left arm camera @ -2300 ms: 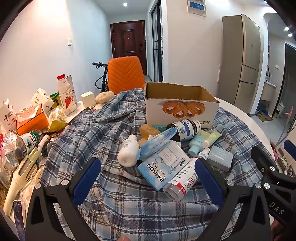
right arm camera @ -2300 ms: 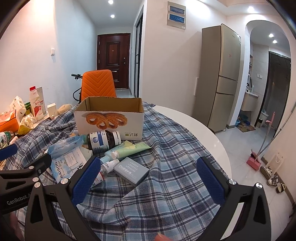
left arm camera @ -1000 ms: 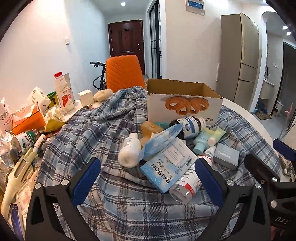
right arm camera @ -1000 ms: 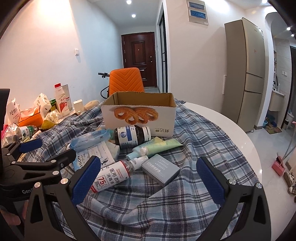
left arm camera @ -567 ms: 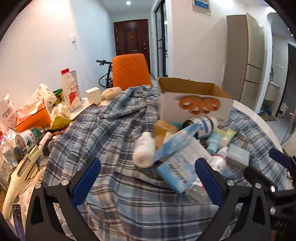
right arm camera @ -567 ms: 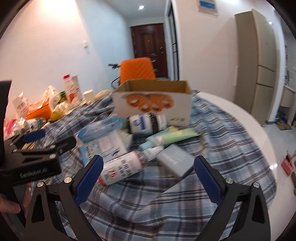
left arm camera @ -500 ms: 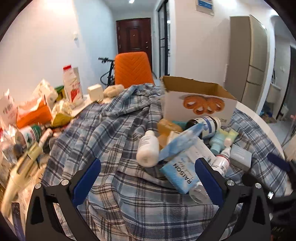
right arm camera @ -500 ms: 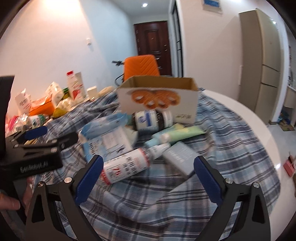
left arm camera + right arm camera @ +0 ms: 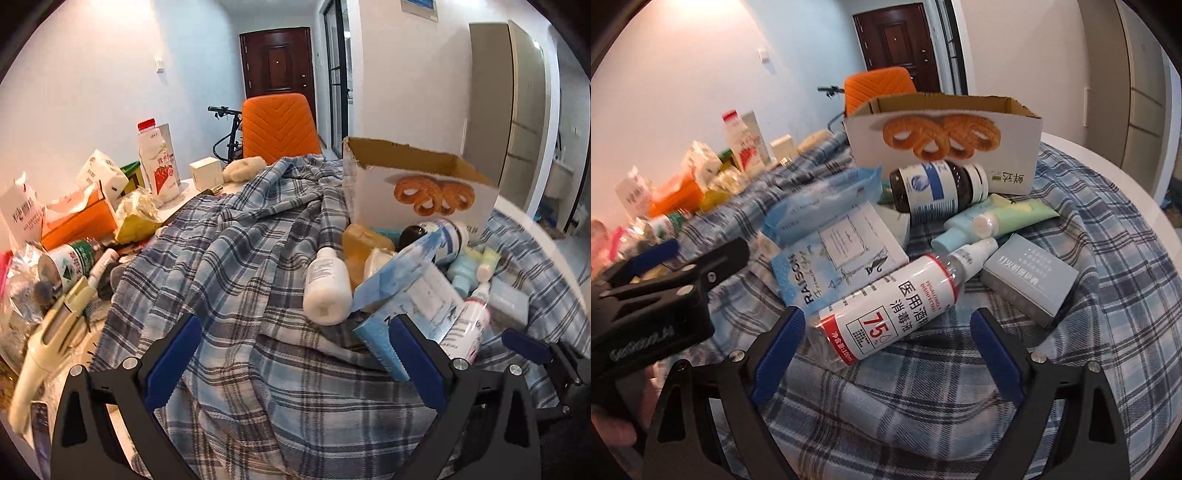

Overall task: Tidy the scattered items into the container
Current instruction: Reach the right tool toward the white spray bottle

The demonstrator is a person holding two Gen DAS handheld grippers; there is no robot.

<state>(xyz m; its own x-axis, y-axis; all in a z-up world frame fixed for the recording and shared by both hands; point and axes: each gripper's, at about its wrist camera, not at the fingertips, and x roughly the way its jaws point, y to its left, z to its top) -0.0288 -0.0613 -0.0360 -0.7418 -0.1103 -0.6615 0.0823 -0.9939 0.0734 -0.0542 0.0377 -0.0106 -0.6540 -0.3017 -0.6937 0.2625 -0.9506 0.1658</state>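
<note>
While right tool (image 9: pixel 886 350) gapes empty | disinfectant bottle (image 9: pixel 886 306) lies just ahead

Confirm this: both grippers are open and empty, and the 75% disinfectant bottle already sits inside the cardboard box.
Not quite. The disinfectant bottle lies on the plaid cloth in front of the cardboard box, as the right wrist view shows. The right gripper and left gripper are open and empty.

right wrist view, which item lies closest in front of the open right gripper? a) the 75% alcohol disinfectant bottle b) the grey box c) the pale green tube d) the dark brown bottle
a: the 75% alcohol disinfectant bottle lies on its side on the plaid cloth, its base reaching in between the fingers of the open right gripper; the other three lie farther back.
</note>
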